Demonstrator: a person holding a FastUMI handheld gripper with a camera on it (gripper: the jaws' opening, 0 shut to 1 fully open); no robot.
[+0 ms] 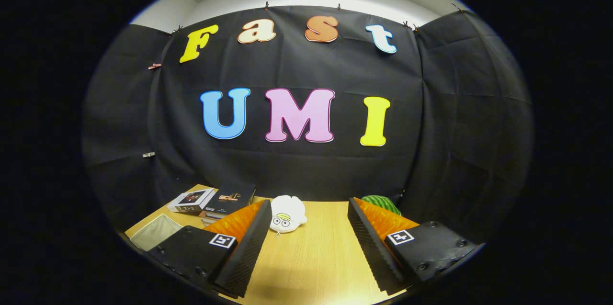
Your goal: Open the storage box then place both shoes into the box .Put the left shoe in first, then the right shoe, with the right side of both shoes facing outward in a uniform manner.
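The gripper (306, 247) is spread wide over bare table (306, 266), grasping nothing. Beyond its fingers: one white plush toy (286, 214), two books (215, 199) with unreadable covers, one green ball (381, 203), one pale box (155, 232).

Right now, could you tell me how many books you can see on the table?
2, side by side at the table's far left corner: a white one and a dark one beside it. More may lie beneath. The open tongs hold nothing.

Books (210, 200); white plush (286, 214) — green ball (381, 203).
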